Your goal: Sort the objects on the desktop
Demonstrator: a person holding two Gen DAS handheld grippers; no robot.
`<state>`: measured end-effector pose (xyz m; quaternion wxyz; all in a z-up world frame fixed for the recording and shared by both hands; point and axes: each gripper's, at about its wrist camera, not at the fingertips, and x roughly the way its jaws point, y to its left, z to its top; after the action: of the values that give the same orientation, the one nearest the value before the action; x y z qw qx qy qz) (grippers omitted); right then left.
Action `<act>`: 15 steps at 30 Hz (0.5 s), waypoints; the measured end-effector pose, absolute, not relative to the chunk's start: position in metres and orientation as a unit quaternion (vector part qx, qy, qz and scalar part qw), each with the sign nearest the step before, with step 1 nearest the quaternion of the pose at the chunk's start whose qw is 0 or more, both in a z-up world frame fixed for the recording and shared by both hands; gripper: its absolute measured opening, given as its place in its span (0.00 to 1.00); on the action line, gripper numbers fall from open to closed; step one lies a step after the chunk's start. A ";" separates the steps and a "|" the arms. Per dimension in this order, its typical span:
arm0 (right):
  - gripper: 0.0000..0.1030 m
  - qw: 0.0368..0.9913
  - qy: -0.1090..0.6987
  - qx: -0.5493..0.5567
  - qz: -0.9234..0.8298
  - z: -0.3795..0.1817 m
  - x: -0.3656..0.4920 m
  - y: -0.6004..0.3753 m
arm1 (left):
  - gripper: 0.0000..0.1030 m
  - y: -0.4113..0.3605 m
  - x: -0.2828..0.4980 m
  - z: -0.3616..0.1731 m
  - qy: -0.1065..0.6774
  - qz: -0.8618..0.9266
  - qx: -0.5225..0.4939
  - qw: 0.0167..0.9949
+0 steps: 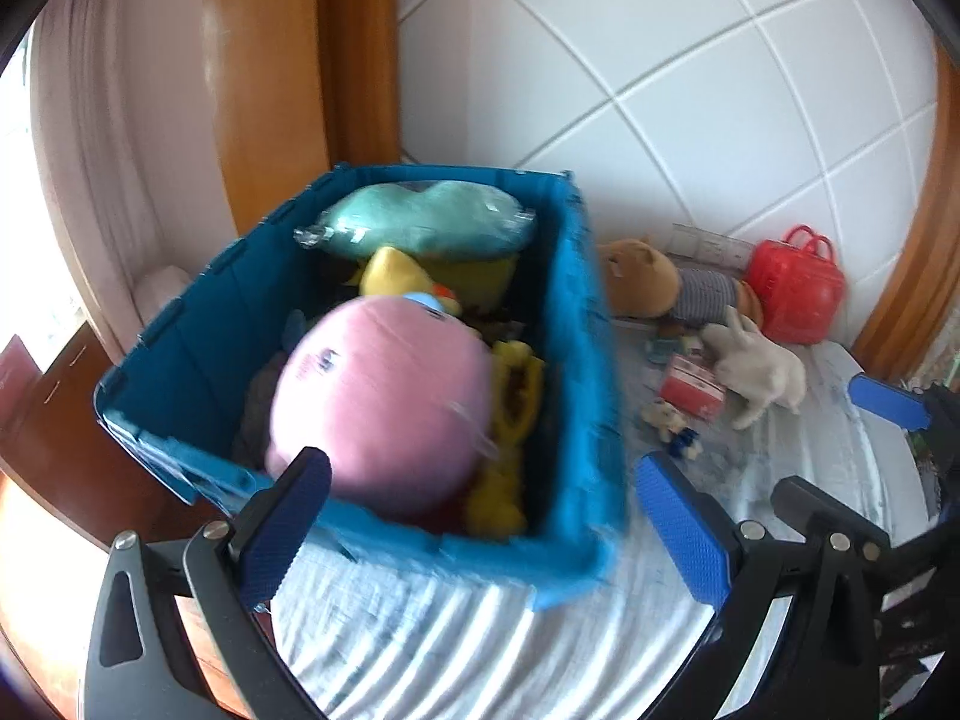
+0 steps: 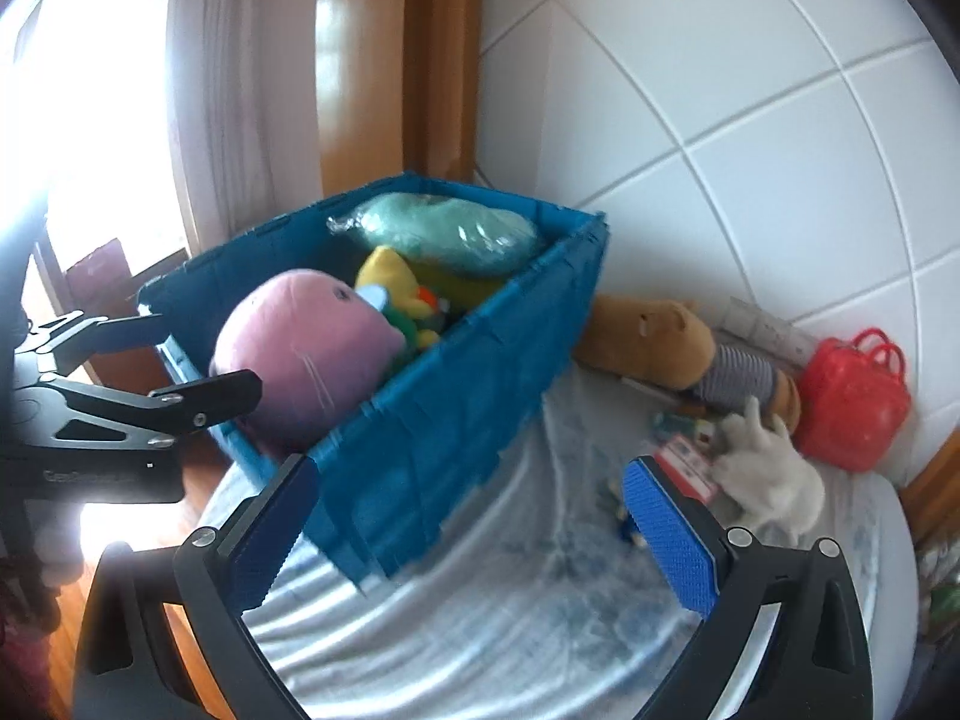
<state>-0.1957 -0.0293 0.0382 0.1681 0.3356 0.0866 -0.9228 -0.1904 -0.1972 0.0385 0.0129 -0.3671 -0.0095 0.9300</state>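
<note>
A blue plastic crate (image 1: 576,360) (image 2: 456,396) stands on a table with a pale cloth. It holds a big pink plush (image 1: 384,402) (image 2: 300,348), a teal plush in a clear bag (image 1: 432,219) (image 2: 444,228) and yellow toys (image 1: 510,414). My left gripper (image 1: 480,528) is open and empty, just in front of the crate's near wall. My right gripper (image 2: 474,528) is open and empty, near the crate's corner. The left gripper also shows at the left of the right wrist view (image 2: 150,360).
On the cloth right of the crate lie a brown bear plush (image 1: 654,282) (image 2: 660,336), a white plush (image 1: 762,372) (image 2: 768,474), a red toy case (image 1: 798,288) (image 2: 852,402), a red box (image 1: 693,387) and small toys (image 1: 672,426). A tiled wall stands behind.
</note>
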 end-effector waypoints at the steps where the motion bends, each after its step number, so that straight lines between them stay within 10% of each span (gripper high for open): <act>1: 0.99 0.164 0.078 0.336 -0.924 0.038 -0.188 -0.019 | 1.00 -0.192 -0.185 0.038 -0.007 0.931 -0.365 0.012; 15: 0.99 0.067 0.031 0.318 -0.945 0.024 -0.105 0.041 | 1.00 -0.147 -0.127 0.016 -0.011 0.932 -0.356 0.068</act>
<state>-0.1045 0.0405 0.0239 0.0674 0.3178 0.0313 -0.9452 -0.1266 -0.1468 0.0155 0.0676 -0.3555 -0.0108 0.9322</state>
